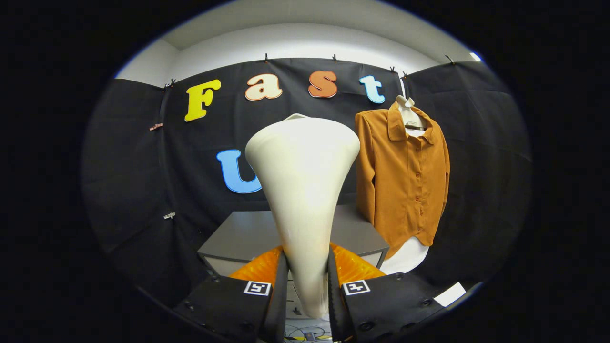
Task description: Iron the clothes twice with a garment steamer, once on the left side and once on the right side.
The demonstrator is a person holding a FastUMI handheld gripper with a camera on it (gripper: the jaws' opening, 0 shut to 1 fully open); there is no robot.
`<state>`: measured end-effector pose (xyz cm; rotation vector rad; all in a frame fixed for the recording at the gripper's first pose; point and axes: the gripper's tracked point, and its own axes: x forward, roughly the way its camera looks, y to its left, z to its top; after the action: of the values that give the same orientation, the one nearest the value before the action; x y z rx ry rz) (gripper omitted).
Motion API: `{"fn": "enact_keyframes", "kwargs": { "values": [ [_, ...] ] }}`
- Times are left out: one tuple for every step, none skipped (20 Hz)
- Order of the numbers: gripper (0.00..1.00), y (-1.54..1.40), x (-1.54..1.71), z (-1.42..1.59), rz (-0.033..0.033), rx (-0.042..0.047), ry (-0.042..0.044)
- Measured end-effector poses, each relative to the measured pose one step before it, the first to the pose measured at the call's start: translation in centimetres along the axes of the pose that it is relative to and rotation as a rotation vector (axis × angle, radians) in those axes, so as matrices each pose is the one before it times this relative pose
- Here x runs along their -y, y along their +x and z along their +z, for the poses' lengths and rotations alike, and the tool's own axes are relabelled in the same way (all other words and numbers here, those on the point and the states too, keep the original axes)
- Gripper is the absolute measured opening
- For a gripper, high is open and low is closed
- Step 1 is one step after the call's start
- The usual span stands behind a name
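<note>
We had the hand-held gripper (307, 281) clamped on the garment steamer (303, 190), head raised, the shirt (402, 176) hanging beyond on the right, well apart, presumably ready for approach.

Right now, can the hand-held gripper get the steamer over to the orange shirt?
Probably yes. The hand-held gripper is shut on the steamer, and the shirt hangs beyond it to the right, with nothing between them.

No readable text — coded square markers (257, 287) on tool (307, 286) only.
</note>
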<state>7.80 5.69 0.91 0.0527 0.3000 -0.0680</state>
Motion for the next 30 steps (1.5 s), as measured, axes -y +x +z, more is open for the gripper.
{"fn": "enact_keyframes", "kwargs": {
  "values": [
    [0.4, 0.051, -0.12, -0.043, 0.00032, -0.00071, 0.00036],
    [0.4, 0.129, -0.045, 0.04, 0.00012, -0.00187, 0.00073],
    [0.4, 0.085, -0.009, 0.023, 0.00031, -0.00144, 0.00007],
    [0.4, 0.015, 0.013, 0.014, 0.0011, -0.00085, -0.00083],
    [0.4, 0.039, -0.008, 0.029, 0.00145, 0.00041, -0.00128],
    [0.4, 0.007, -0.061, 0.072, 0.00216, 0.00155, -0.00146],
    [0.4, 0.082, -0.068, 0.053, 0.00242, 0.00195, -0.00269],
    [0.4, 0.046, -0.029, 0.029, 0.0017, 0.00116, -0.00247],
    [0.4, 0.063, 0.036, 0.043, 0.00073, -0.00054, -0.00181],
    [0.4, 0.011, -0.014, -0.061, 0.00012, -0.00051, -0.00066],
    [0.4, -0.008, 0.042, -0.002, -0.00038, 0.00004, -0.0004],
    [0.4, 0.024, 0.031, 0.003, -0.00006, 0.0005, -0.00049],
    [0.4, -0.006, 0.005, -0.001, 0.00145, 0.00083, -0.00137],
    [0.4, 0.004, -0.026, -0.03, 0.00161, -0.00008, -0.00078],
    [0.4, -0.003, 0.093, -0.088, 0.0005, -0.0008, 0.00076],
    [0.4, 0.012, 0.006, 0.038, 0.0005, 0.00013, 0.0012],
    [0.4, 0.0, 0.031, 0.016, 0.00026, -0.00049, 0.00114],
    [0.4, -0.001, -0.054, -0.002, 0.00025, 0.00033, 0.0004],
    [0.4, -0.072, 0.008, -0.028, 0.00073, 0.00007, -0.00007],
    [0.4, 0.083, 0.037, 0.015, 0.00061, -0.00017, 0.0002],
    [0.4, -0.047, 0.038, -0.025, -0.00032, -0.00008, -0.00062],
    [0.4, -0.095, 0.001, -0.031, 0.00072, -0.00027, 0.0001],
    [0.4, -0.025, -0.146, -0.039, 0.001, 0.0003, -0.001],
    [0.4, 0.016, 0.072, 0.023, -0.00027, -0.00023, -0.00143],
    [0.4, -0.041, -0.006, 0.027, -0.00016, -0.00007, -0.00123],
    [0.4, -0.021, -0.105, 0.021, 0.00078, -0.00033, -0.00124],
    [0.4, -0.025, 0.048, -0.023, -0.00034, -0.00055, -0.00153],
    [0.4, -0.057, 0.036, -0.011, -0.00014, -0.00078, -0.00173],
    [0.4, 0.025, -0.065, -0.073, -0.00021, -0.00107, -0.00179],
    [0.4, -0.041, 0.068, -0.041, -0.0004, -0.00048, -0.00156]
  ]
}}
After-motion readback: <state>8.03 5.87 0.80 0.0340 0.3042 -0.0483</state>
